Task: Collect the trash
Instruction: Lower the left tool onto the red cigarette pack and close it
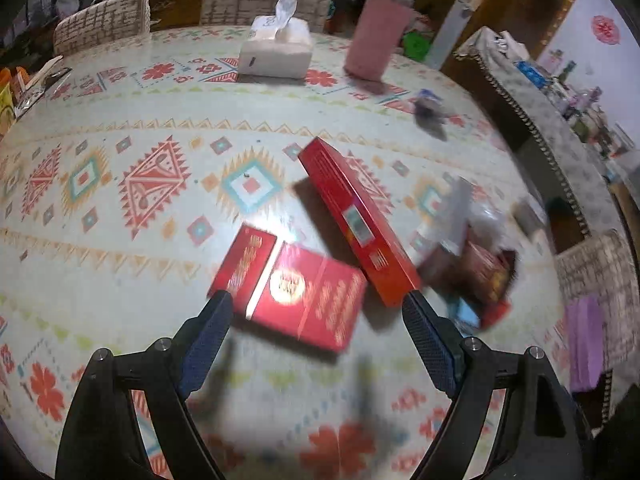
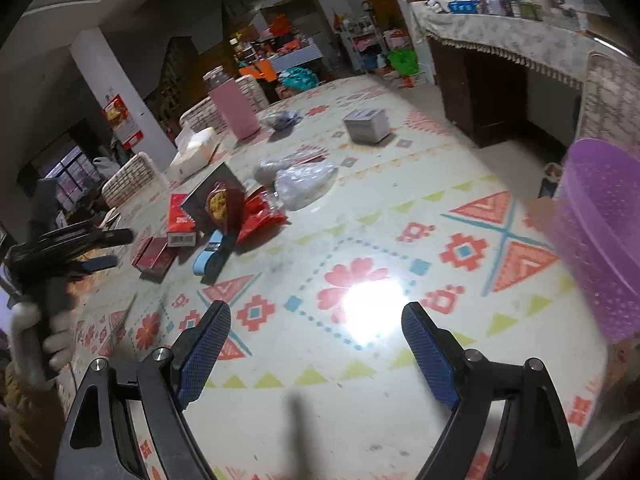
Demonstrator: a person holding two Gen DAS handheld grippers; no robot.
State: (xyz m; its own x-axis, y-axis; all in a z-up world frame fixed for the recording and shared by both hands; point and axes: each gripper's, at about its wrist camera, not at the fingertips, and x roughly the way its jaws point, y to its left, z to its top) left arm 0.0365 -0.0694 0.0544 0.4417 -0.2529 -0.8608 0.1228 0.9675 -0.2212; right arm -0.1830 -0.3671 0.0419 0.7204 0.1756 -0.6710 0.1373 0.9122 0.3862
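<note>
In the left wrist view my left gripper (image 1: 316,304) hangs open just above a flat red cigarette box (image 1: 296,292), which lies between its fingertips; the pads do not touch it. A long red carton (image 1: 356,220) lies beside that box, with a blurred heap of wrappers (image 1: 468,264) to its right. My right gripper (image 2: 316,312) is open and holds nothing over bare patterned tablecloth (image 2: 400,216). In its view, the left gripper (image 2: 108,250) is at far left over the red box (image 2: 156,256). Close by lie a blue strip (image 2: 212,256), a dark snack bag (image 2: 218,204), a red wrapper (image 2: 260,216) and a clear plastic bag (image 2: 304,184).
A purple perforated basket (image 2: 600,232) stands at the table's right edge. A pink container (image 2: 234,110), a tissue box (image 2: 196,152), a grey box (image 2: 366,124) and a dark wrapper (image 2: 282,118) stand farther back. Chairs (image 1: 104,20) line the far side. A gloved hand (image 2: 28,320) holds the left gripper.
</note>
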